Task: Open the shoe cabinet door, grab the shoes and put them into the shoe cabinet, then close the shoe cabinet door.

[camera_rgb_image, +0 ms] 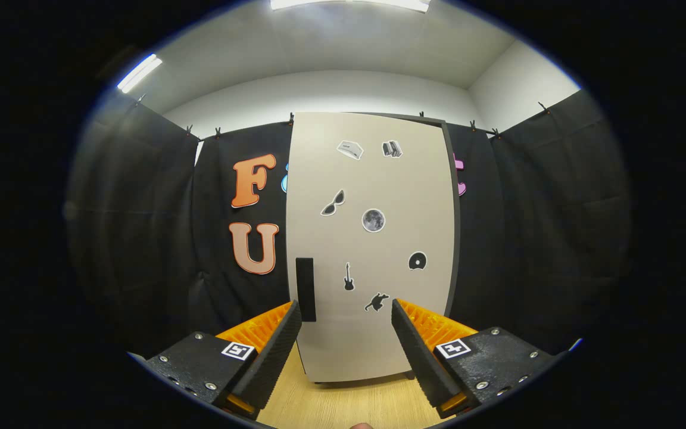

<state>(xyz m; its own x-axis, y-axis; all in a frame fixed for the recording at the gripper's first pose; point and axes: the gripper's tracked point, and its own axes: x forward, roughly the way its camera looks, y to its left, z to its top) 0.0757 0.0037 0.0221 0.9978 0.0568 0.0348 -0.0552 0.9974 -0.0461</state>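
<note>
Hand-held gripper [346, 310] fingers apart, gripping nothing; beyond, closed shoe cabinet door [373, 250], picture stickers, no readable writing.

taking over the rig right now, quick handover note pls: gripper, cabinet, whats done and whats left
Gripper: open, fingers apart and holding nothing, aimed at the cabinet.
Shoe cabinet: stands on the wood floor just beyond the fingers. Its door looks shut; the dark handle sits at the door's edge, just ahead of the left finger.
Done: nothing yet.
Left: pull the door open by the handle, fetch the shoes, put them inside, close the door.
</note>
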